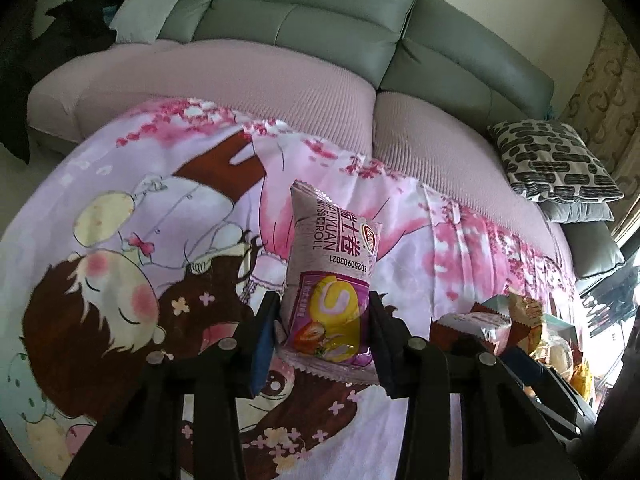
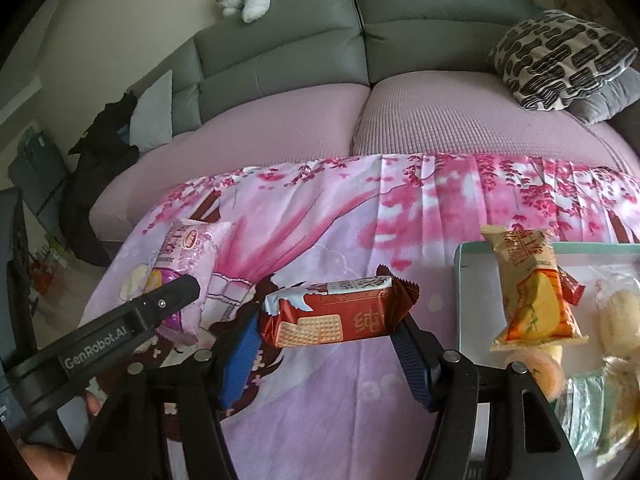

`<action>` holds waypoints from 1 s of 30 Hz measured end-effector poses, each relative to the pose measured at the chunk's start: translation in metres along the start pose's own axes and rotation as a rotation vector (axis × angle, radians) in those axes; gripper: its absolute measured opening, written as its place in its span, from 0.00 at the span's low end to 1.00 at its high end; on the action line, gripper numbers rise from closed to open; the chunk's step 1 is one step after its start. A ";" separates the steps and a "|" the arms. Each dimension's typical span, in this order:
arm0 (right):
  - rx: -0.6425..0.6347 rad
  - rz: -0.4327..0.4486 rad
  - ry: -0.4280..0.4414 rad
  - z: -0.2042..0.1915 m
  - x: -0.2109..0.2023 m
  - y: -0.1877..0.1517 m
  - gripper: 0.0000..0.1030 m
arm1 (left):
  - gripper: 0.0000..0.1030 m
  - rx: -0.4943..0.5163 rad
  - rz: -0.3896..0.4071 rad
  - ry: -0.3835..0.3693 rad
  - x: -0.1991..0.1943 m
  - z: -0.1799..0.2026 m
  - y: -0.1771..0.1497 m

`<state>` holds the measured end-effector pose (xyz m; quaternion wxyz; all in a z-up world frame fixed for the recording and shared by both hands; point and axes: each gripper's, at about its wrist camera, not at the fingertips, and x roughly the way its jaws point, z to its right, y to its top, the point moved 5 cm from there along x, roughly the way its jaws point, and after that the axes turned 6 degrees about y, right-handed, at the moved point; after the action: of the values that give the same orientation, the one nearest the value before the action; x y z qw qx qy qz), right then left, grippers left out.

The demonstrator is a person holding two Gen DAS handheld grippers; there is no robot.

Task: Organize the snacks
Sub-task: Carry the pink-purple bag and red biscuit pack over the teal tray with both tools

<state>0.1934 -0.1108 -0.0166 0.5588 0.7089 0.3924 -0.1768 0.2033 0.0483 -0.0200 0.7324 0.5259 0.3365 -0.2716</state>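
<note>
left gripper (image 1: 324, 320) clamps pink swiss roll pack (image 1: 334, 276), puffy; right gripper (image 2: 328, 332) clamps red-brown wafer pack (image 2: 340, 312), crimped ends.

Right tool (image 2: 326, 344) clamps red wafer pack (image 2: 336, 312) beside snack tray (image 2: 460, 280)

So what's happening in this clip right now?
A person with two handheld grippers is sorting packaged snacks on a pink cartoon-print cloth in front of a sofa. The left gripper is clamped on a pink Swiss roll pack; the right gripper is clamped on a red wafer pack. On the right, a pale green tray already holds several snacks, including an orange cake pack.
</note>
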 end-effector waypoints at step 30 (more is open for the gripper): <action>0.155 0.243 -0.206 0.078 -0.142 0.000 0.65 | 0.43 0.176 0.167 -0.111 -0.086 0.085 -0.003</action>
<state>0.1186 -0.2342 0.0570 0.5568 0.7703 0.2296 -0.2095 0.1649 -0.0295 0.0636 0.7210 0.5985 0.2254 -0.2667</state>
